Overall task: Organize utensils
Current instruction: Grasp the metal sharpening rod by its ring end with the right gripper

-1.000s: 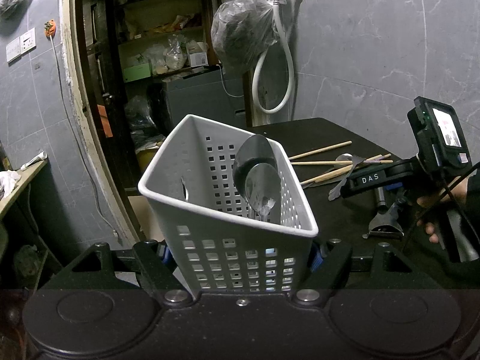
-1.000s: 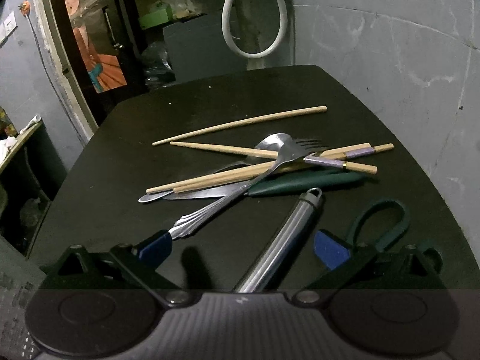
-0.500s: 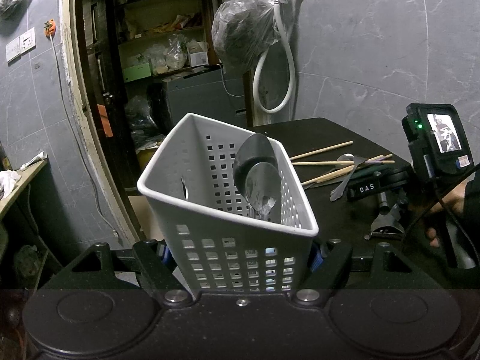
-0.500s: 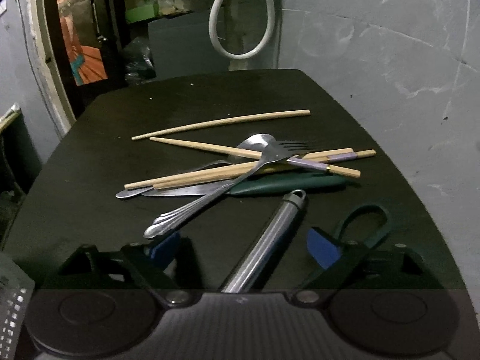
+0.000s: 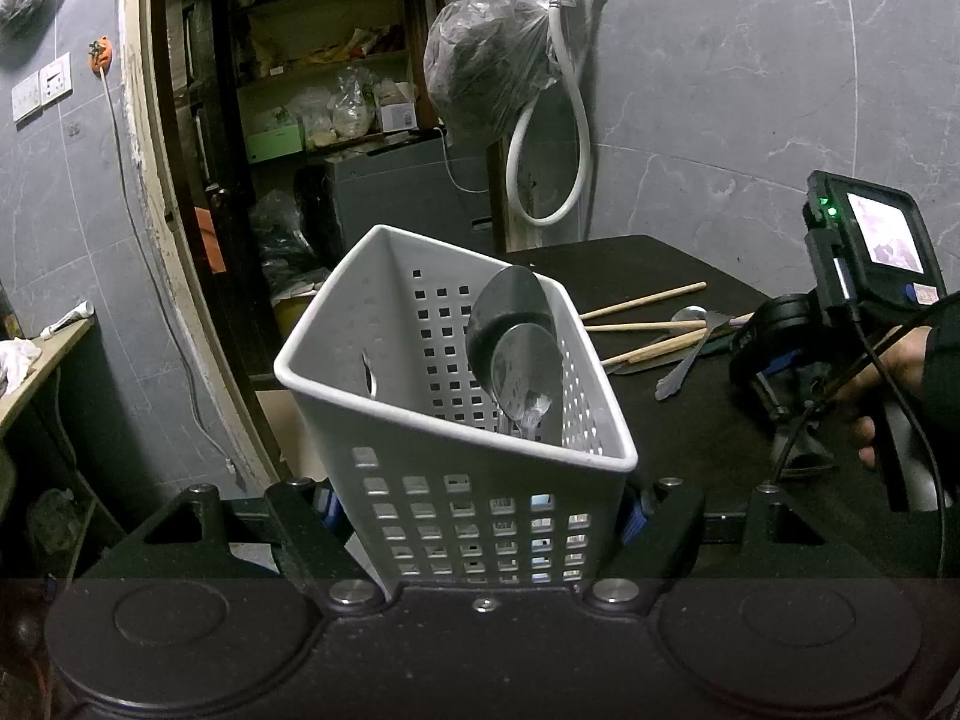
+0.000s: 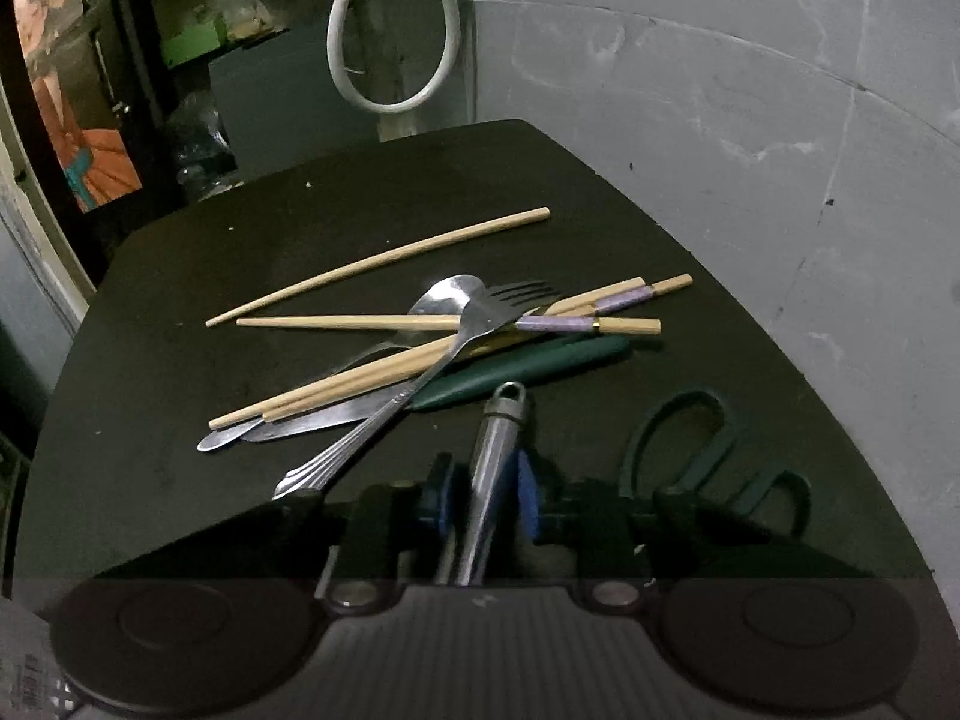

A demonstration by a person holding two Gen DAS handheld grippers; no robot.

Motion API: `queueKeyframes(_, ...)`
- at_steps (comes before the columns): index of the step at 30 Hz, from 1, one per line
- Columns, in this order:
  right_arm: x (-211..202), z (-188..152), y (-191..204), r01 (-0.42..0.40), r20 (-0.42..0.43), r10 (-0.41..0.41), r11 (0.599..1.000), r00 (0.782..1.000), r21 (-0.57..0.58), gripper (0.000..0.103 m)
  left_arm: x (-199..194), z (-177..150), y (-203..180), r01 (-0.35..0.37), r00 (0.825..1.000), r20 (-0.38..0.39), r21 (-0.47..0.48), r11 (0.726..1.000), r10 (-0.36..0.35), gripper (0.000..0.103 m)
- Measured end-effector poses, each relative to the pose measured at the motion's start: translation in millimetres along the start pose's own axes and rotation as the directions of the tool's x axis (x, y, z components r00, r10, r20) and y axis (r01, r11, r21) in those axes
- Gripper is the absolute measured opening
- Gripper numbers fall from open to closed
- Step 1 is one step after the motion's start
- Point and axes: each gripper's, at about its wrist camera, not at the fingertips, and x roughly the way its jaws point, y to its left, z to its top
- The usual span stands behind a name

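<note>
Left wrist view: left hand-held gripper (image 5: 480, 510) clamped on the white perforated basket (image 5: 456, 420), held tilted toward twelve o'clock, above the near edge of the dark surface (image 5: 690, 438). Two spoons (image 5: 516, 360) stood inside against its three o'clock wall. Right hand-held gripper (image 5: 780, 396) seen at three o'clock, low over the surface.

Right wrist view: jaws had just been closing, blue pads (image 6: 527, 498) now pressed on the steel handle (image 6: 492, 468) at six o'clock. Fork (image 6: 420, 384), chopsticks (image 6: 384, 258) and green-handled knife (image 6: 528, 360) piled at twelve o'clock, the fork's end just beside the grip; green scissors (image 6: 708, 450) at three o'clock.

Best lifted straight up, probably, clear of the fork's end, with the basket kept steady and its mouth offered toward three o'clock.
</note>
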Motion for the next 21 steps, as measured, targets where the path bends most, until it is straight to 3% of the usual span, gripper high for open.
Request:
queueKeyframes(7,-7.4,1.3,-26.6,-0.168,0.028,0.165,0.968,0.986,0.185,0.019,0.6,-0.1,0.1,0.001,1.000,0.000,0.001,1.000,-0.001,0.078)
queueKeyframes(12,-24.3,3.1,-45.4,-0.302,0.121,0.279,0.913,0.953,0.274,0.019,0.5,-0.1,0.1,0.001,1.000,0.000,0.000,1.000,-0.001,0.078)
queueKeyframes(17,-44.4,5.9,-53.0,-0.386,0.232,0.334,0.892,0.913,0.236,0.020,0.5,0.0,-0.1,0.000,1.000,0.000,0.000,1.000,0.000,0.078)
queueKeyframes(21,-61.6,6.6,-48.7,-0.407,0.306,0.349,0.901,0.886,0.148,0.020,0.5,0.1,0.0,0.000,1.000,0.000,0.001,1.000,0.000,0.078)
